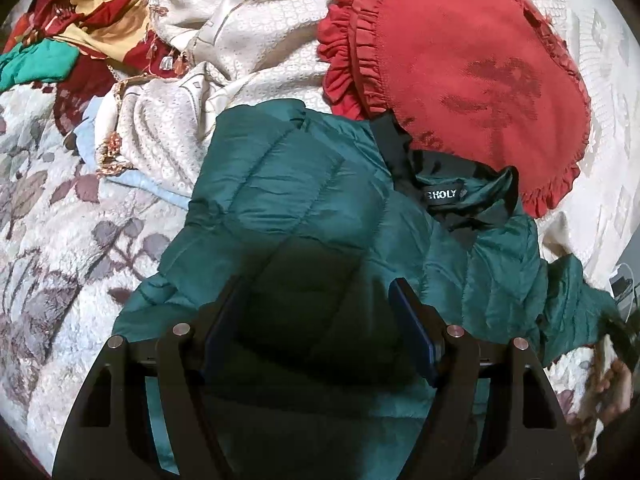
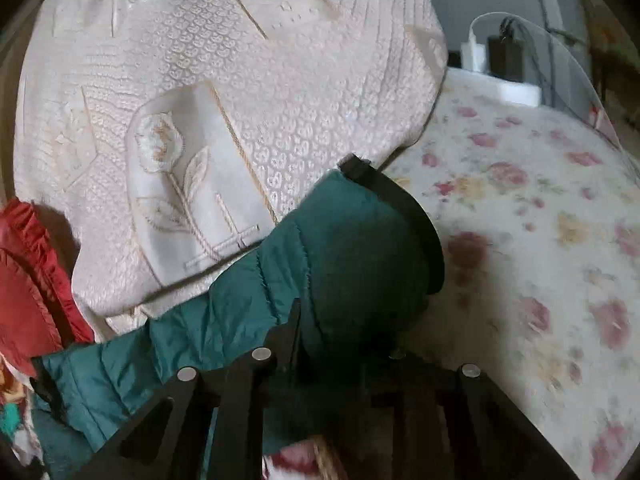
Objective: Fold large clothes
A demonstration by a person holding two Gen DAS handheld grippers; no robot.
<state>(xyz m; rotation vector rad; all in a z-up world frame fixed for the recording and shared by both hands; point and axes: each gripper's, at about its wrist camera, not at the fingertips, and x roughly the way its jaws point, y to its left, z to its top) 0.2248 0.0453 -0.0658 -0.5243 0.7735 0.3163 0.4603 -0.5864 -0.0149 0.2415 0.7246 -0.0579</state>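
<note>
On the bed, a green puffer jacket (image 1: 288, 208) lies spread across a flowered bedspread (image 1: 60, 216), its collar and neck label turned up toward a red frilled pillow (image 1: 460, 80). One padded sleeve seems to be already laid over the body, so I take the folding to be partly under way.

The left gripper (image 1: 316, 320) hangs just over the jacket's middle with its two fingers (image 1: 416, 336) held wide apart and nothing between them but the cloth below. My guess is that it is placed there to press or steady the bulk while the other side is worked, since puffy fabric springs back if nothing holds it.

The right gripper (image 2: 340, 344) is down at the other sleeve (image 2: 320, 264), near its dark cuff (image 2: 404, 208). The sleeve covers the fingertips, so I cannot tell whether they are closed on it or only lying under it. Holding a sleeve near the cuff makes sense for swinging it inward across the jacket.

Round about, the bed is crowded: a cream embroidered cover (image 2: 200, 100) is heaped beside the sleeve, with patterned red and gold cloth (image 1: 92, 12) bunched at the far corner. Beyond the mattress edge chargers and cables (image 2: 492, 56) sit on a white ledge. The soft, uneven bedding gives little firm support for a neat crease.
</note>
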